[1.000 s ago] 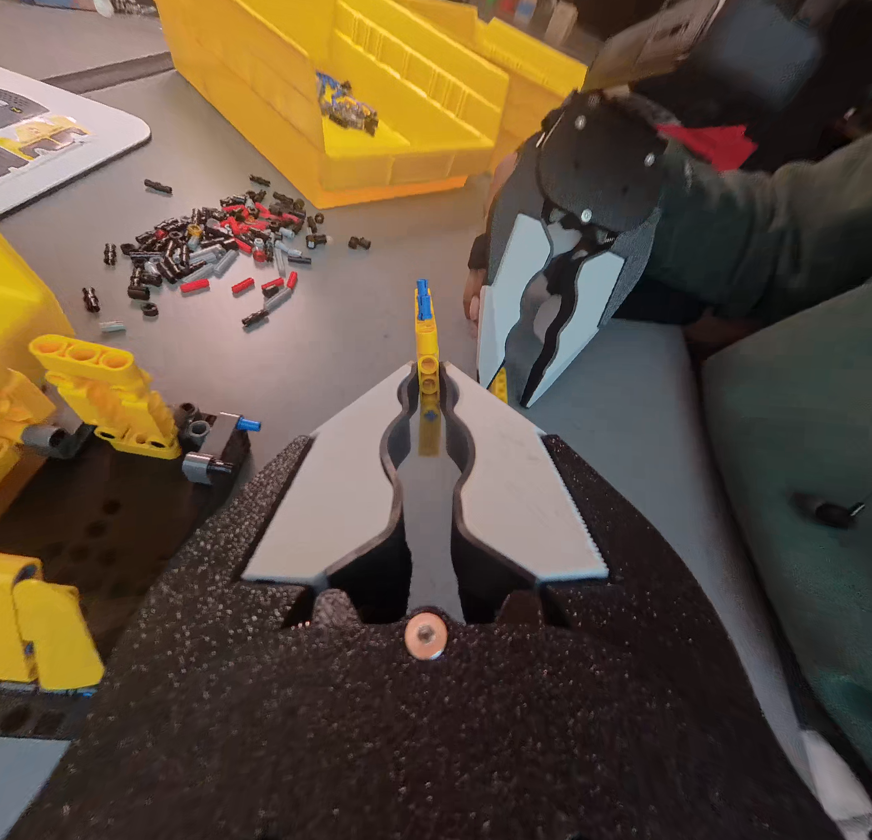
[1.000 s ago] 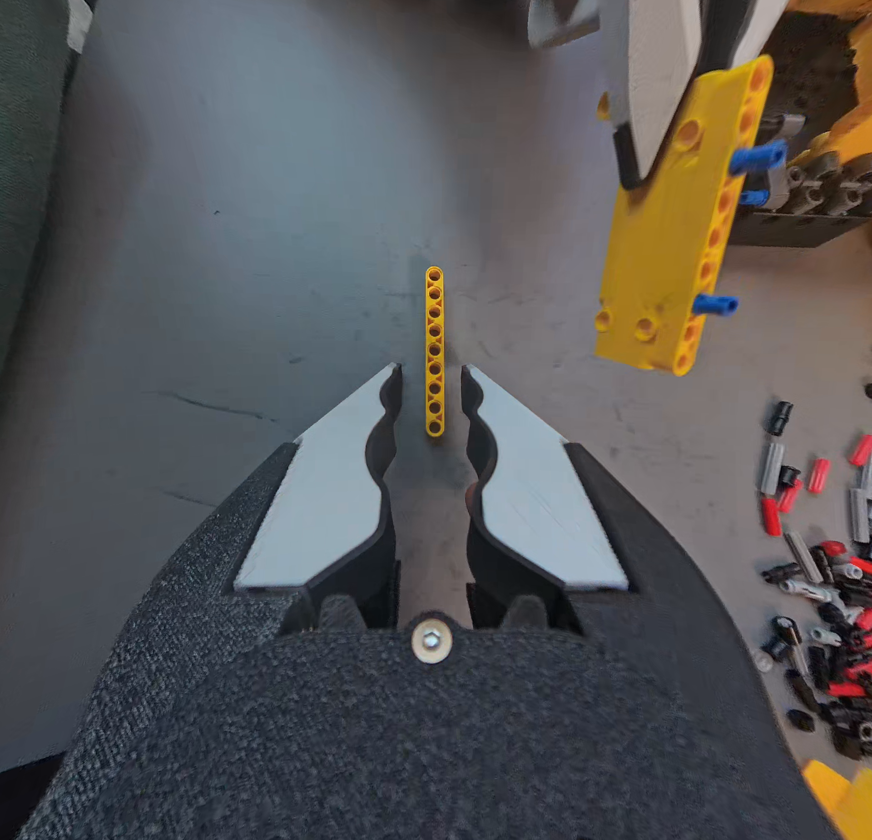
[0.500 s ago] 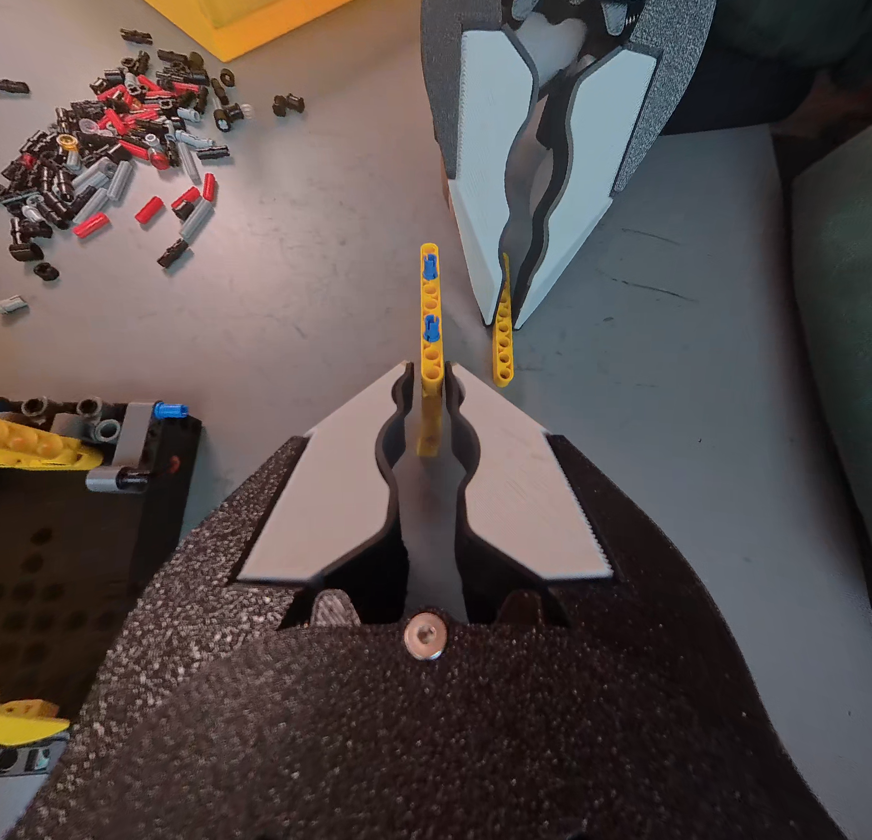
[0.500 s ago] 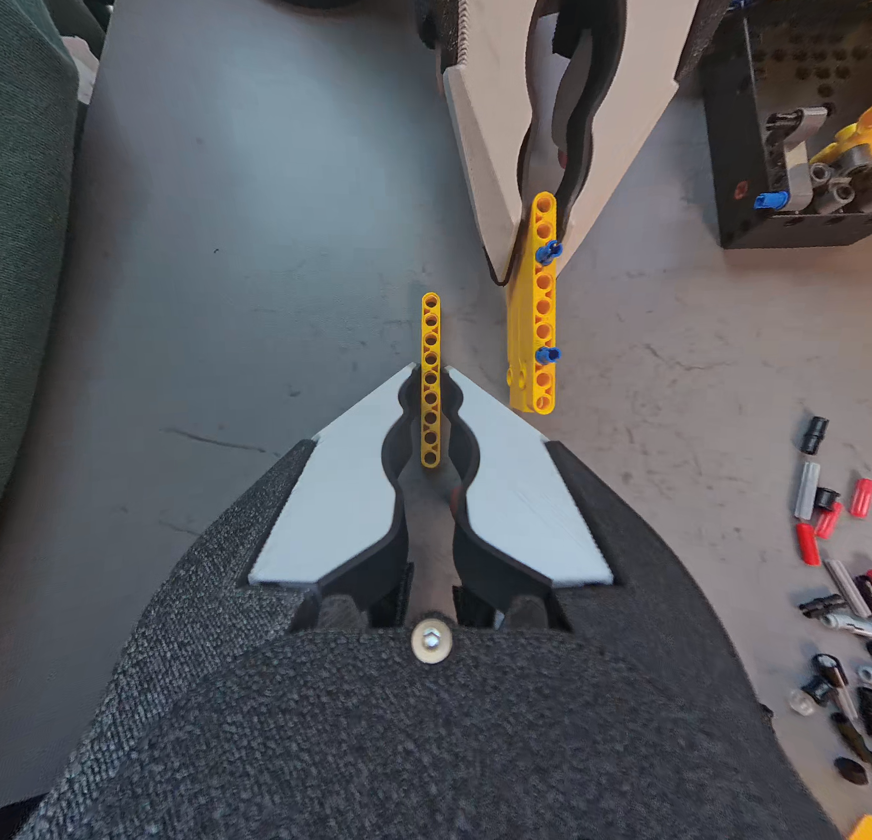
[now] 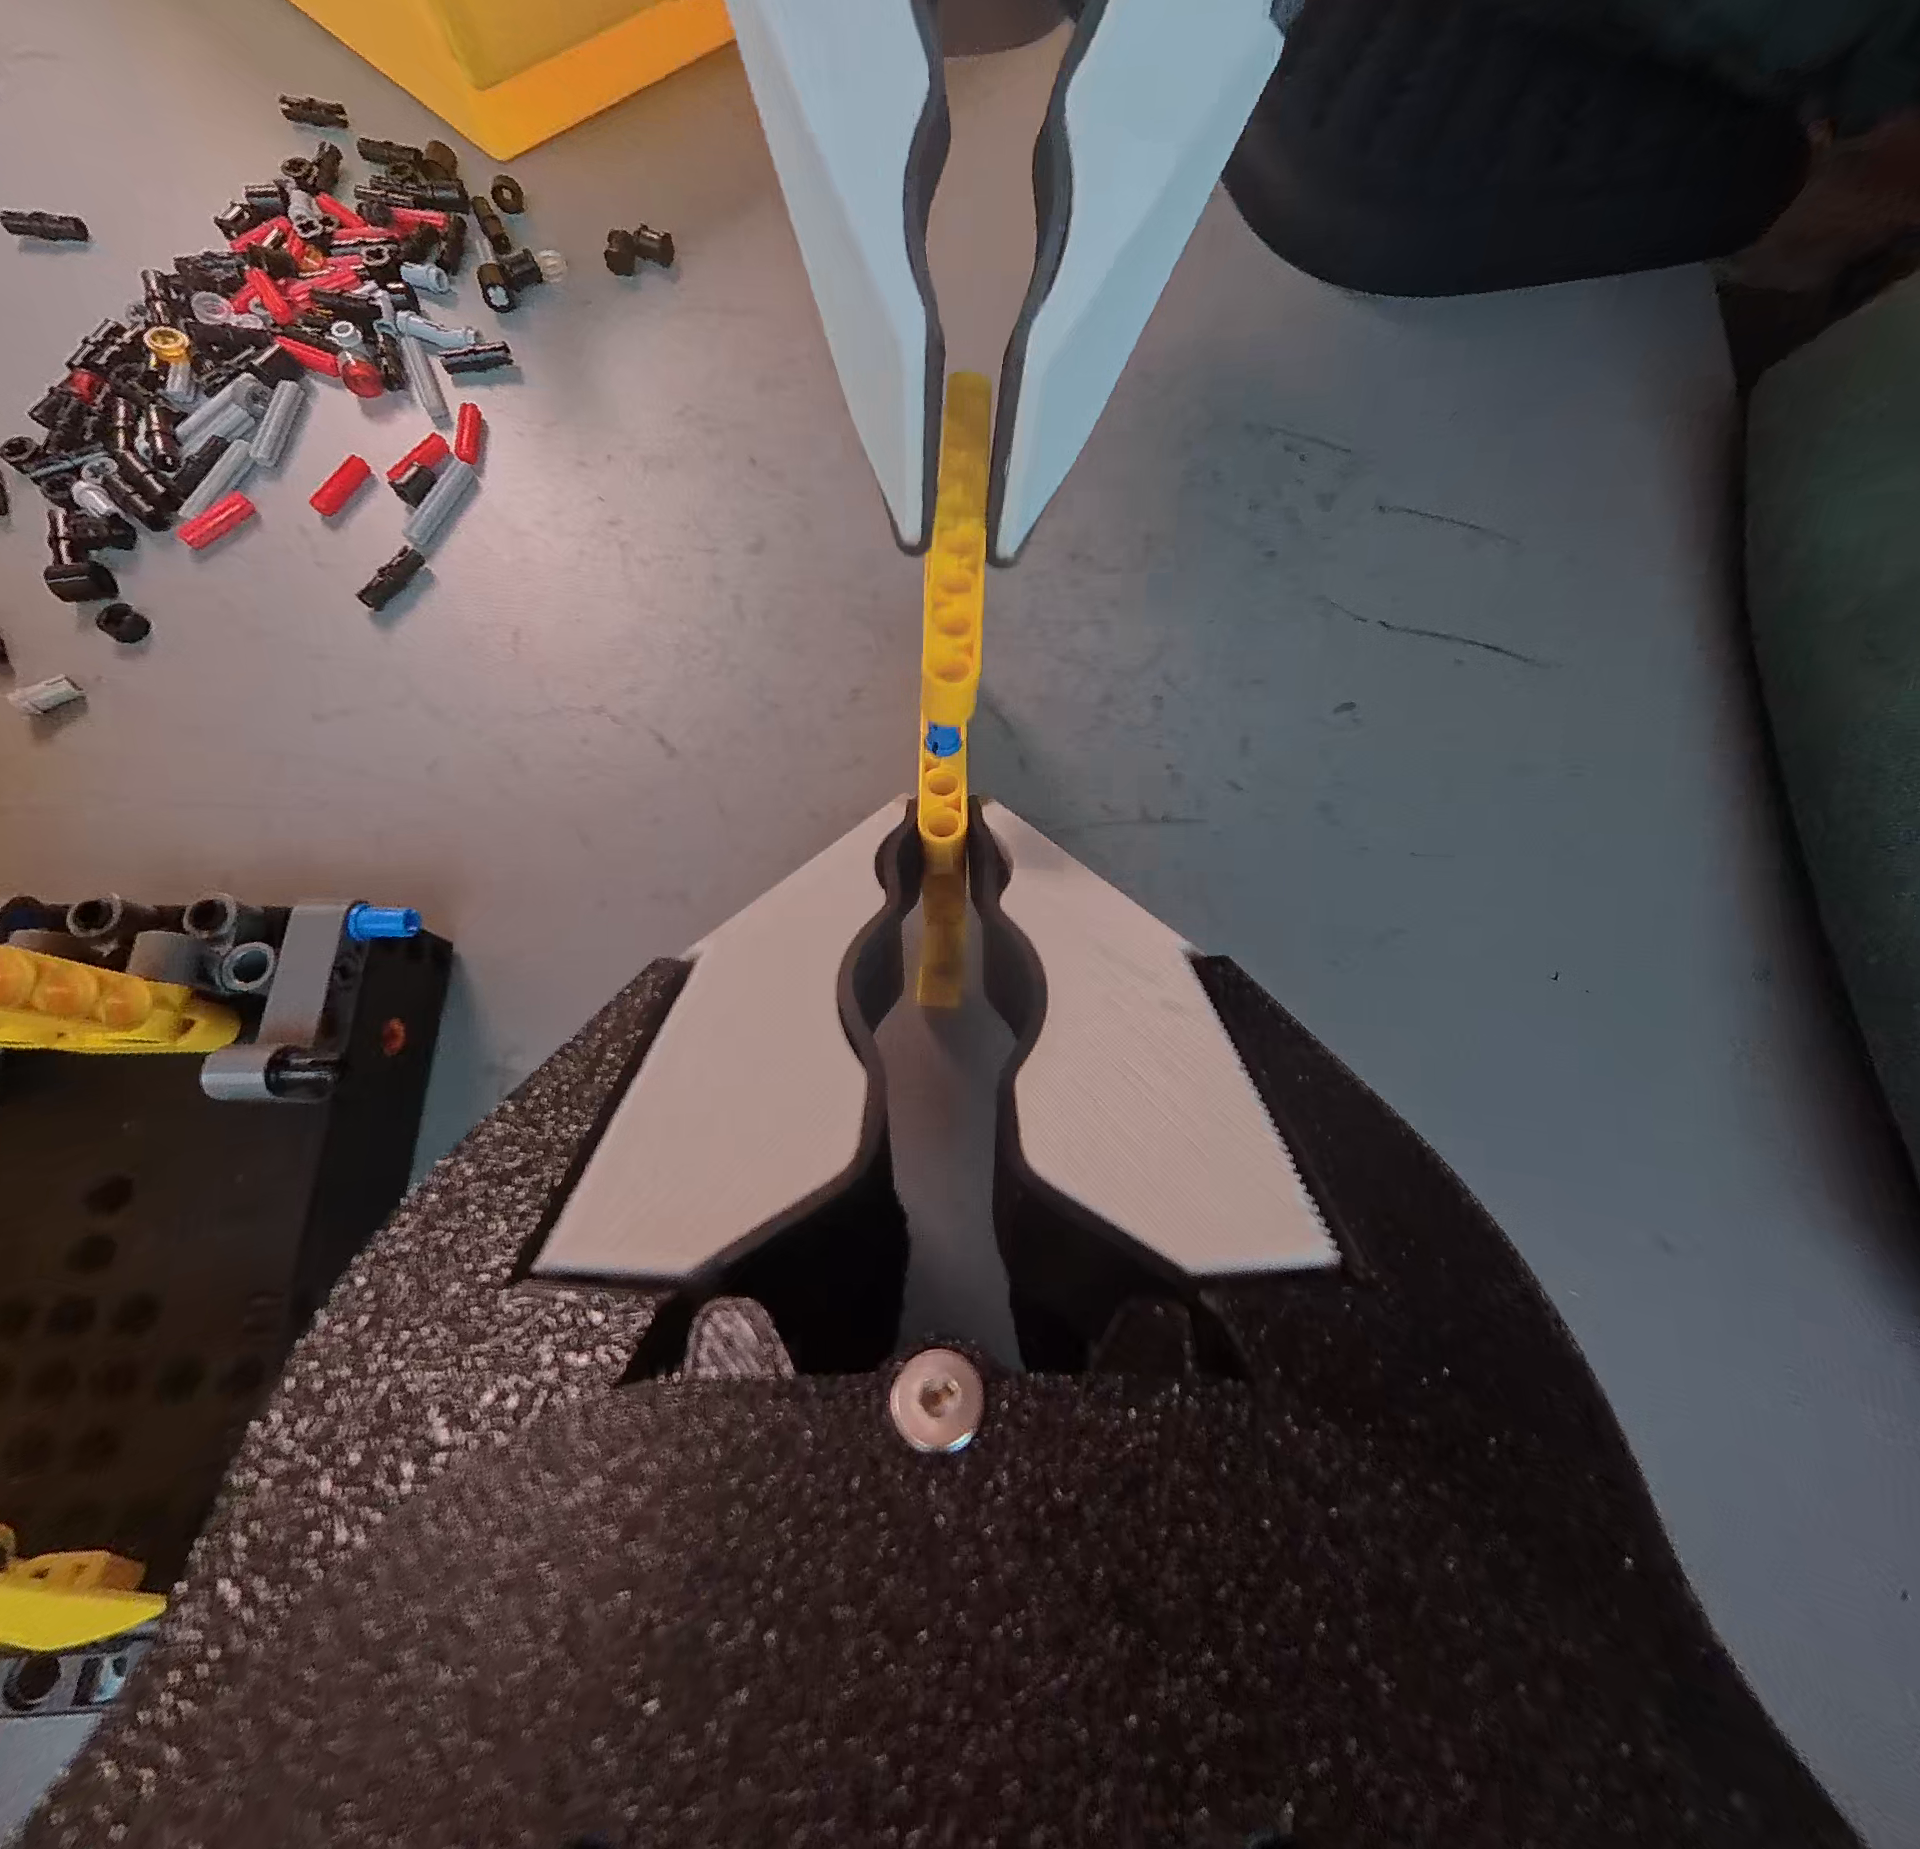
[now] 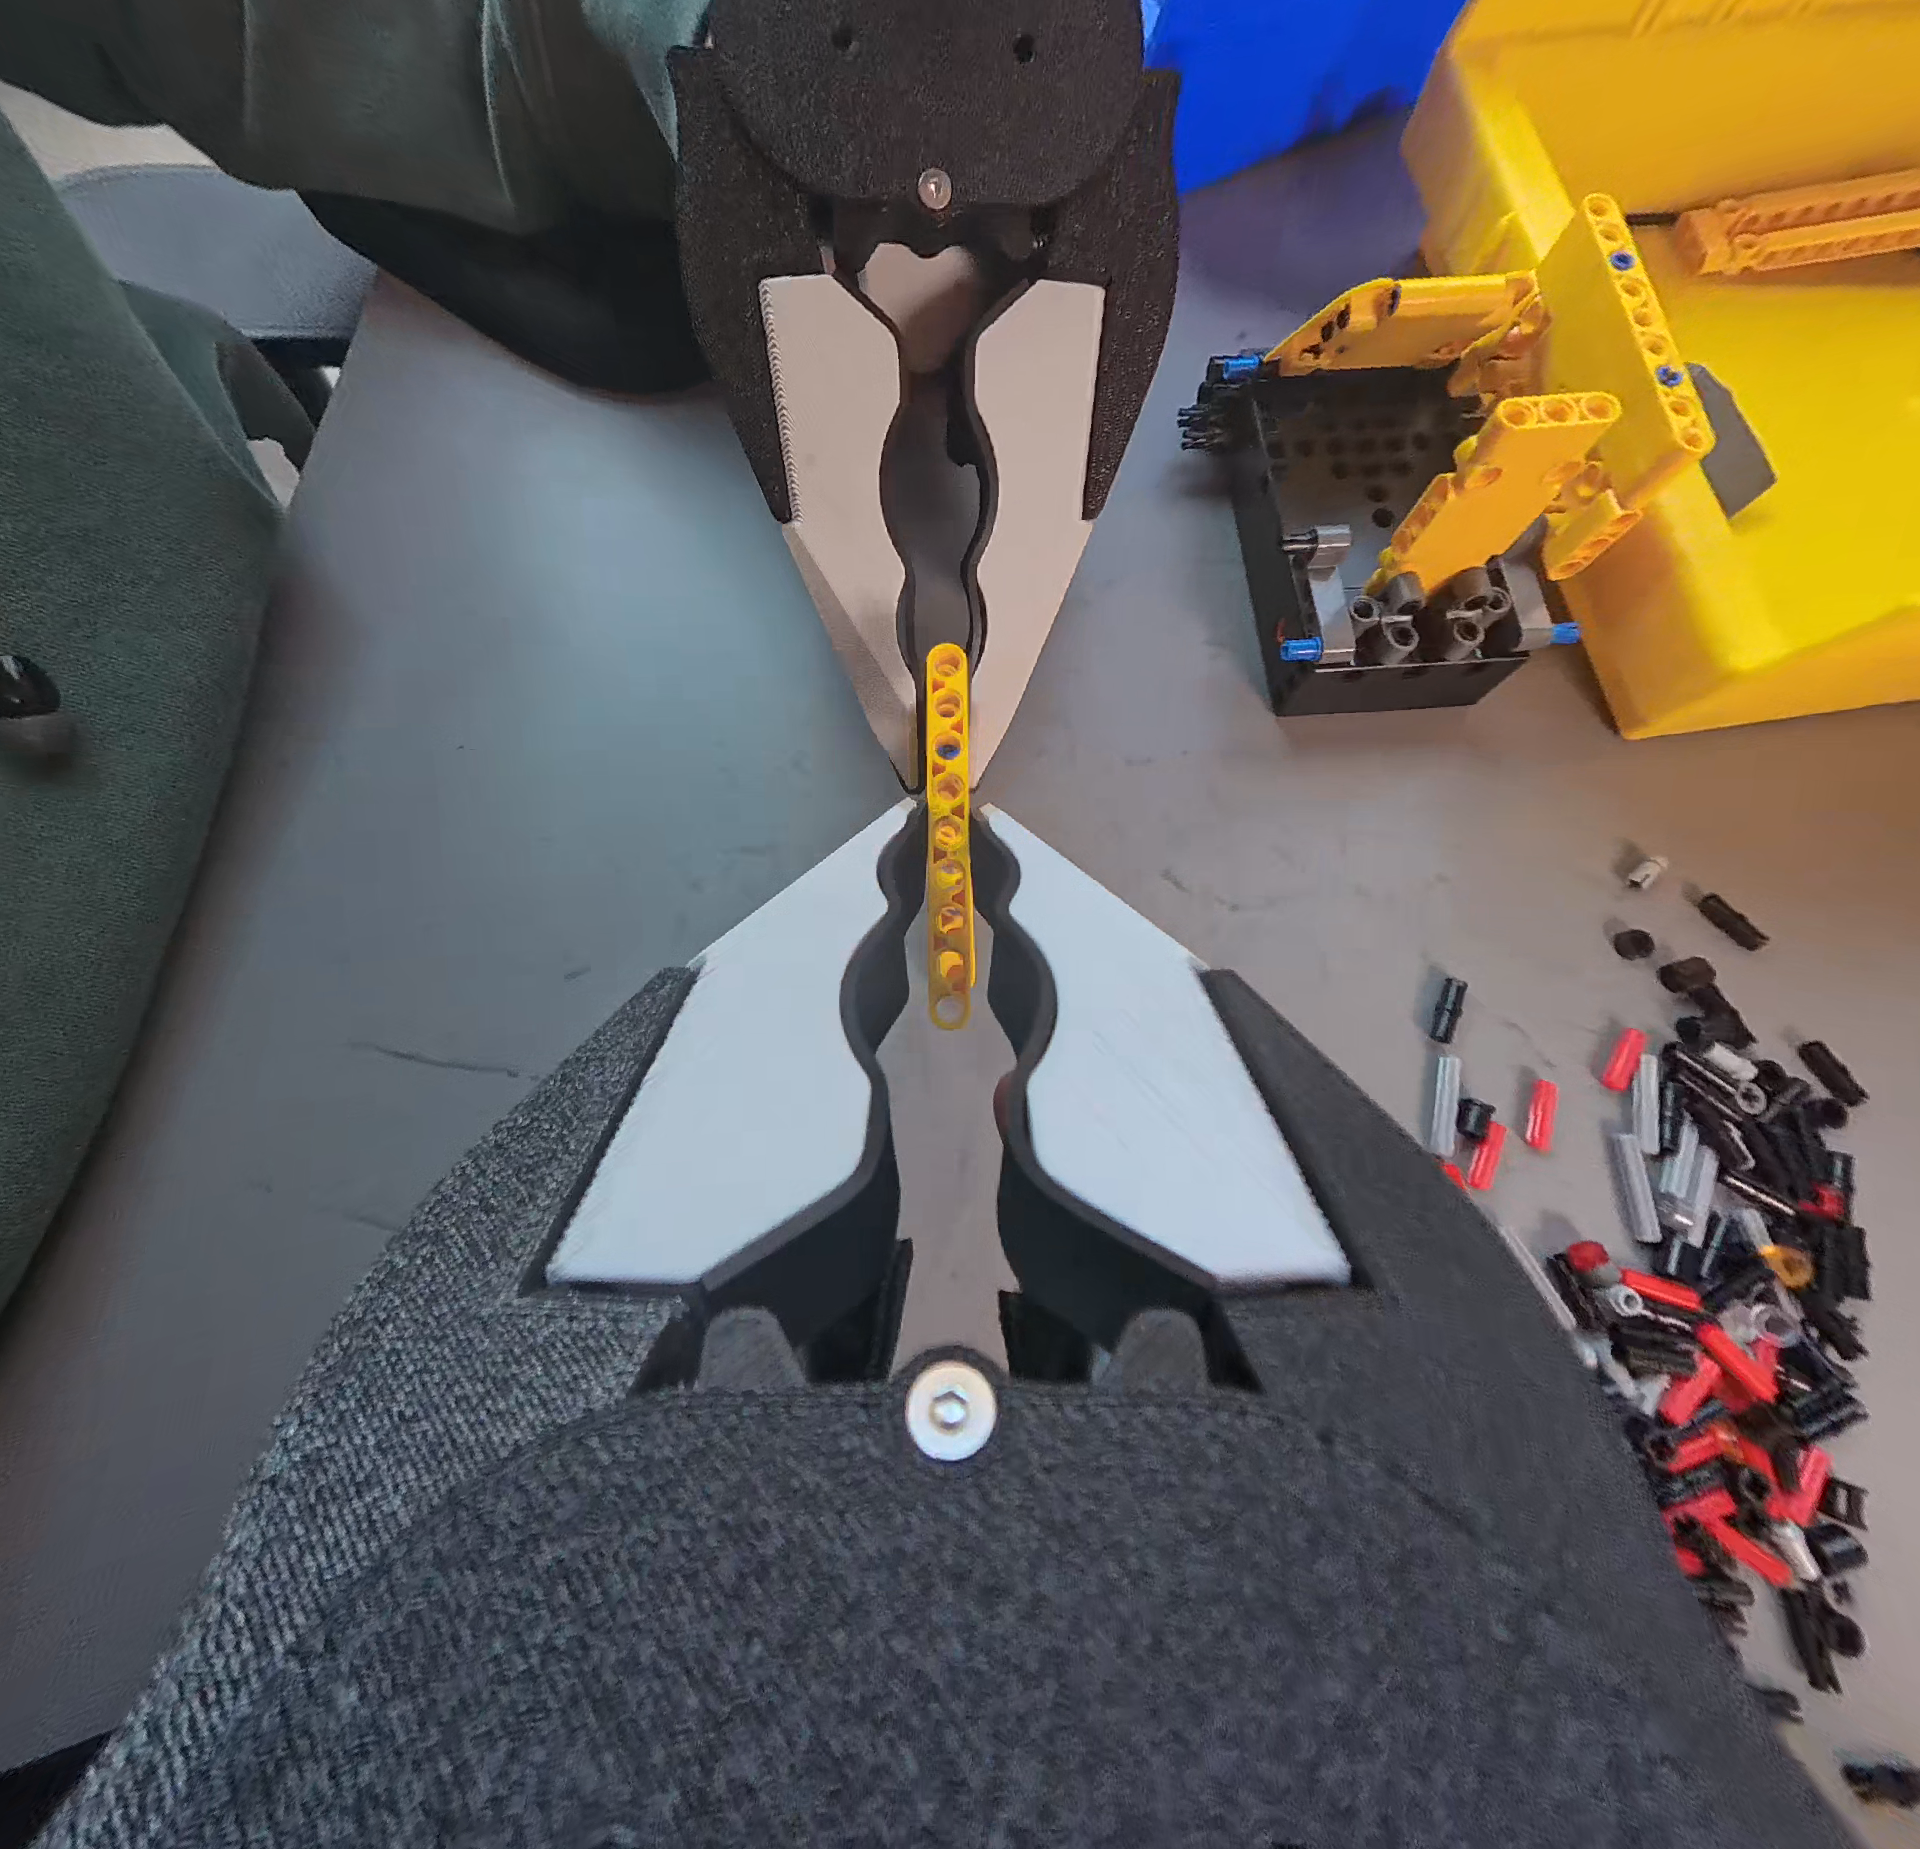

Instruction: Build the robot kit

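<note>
- My left gripper sits at centre frame in its own view, jaws pinching the pinned beam, which I see edge-on; a blue pin shows on it just beyond the tips.
- My right gripper has its jaws pressed onto the thin beam, held upright in the middle of its view.
- The two grippers face each other tip to tip above the table. Both beams are off the surface and in one line at frame centre.
- The thin beam's end overlaps the blue pin, so the beams meet. I cannot tell whether the pin sits in a hole.
- Neither beam is attached to the black frame, upper right in the right view.
- The pin pile lies upper left in the left view, below the yellow bin.
- A second ago the thin beam lay flat on the table between the right gripper's spread jaws.
- Half a second ago it was gripped and beside the pinned beam, apart from it. Now the gap is closed.
</note>
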`<state>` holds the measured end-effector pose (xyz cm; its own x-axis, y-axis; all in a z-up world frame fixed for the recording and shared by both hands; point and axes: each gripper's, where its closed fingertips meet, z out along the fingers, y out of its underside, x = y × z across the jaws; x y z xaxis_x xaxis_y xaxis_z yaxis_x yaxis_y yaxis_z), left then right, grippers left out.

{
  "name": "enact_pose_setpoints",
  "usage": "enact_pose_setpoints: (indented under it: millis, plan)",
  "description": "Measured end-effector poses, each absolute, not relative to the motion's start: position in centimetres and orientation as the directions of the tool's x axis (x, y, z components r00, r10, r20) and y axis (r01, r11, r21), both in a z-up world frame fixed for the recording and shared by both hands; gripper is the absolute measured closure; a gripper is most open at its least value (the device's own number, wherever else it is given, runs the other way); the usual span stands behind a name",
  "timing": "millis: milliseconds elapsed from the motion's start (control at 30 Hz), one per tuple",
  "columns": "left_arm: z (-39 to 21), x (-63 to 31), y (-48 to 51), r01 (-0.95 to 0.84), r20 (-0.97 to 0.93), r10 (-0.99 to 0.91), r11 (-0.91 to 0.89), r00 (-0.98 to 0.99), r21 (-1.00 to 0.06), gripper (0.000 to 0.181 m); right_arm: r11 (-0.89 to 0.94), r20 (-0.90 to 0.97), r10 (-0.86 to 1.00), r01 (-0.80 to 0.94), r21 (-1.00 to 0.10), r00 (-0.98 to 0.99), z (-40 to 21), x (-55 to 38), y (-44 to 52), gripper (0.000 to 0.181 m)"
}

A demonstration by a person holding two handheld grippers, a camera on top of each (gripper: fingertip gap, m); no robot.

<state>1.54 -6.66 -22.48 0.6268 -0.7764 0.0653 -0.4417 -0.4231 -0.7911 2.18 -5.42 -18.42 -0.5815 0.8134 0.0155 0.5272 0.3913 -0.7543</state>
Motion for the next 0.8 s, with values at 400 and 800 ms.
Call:
enact_pose_setpoints:
  millis: [400, 800]
  plan:
    - [-22.48, 1.68, -6.74, -0.462, 0.036, -0.785, -0.400, 0.619, -0.792, 0.175, 0.411, -0.014, 0.798, 0.561, -0.719, -0.602, -19.47, 2.01, -5.67, 0.174]
    - [-22.50, 1.68, -6.76, -0.503, -0.035, -0.794, -0.350, 0.607, -0.791, 0.175, 0.467, 0.059, 0.795, 0.548, -0.694, -0.603, -19.66, 2.47, -5.60, 0.175]
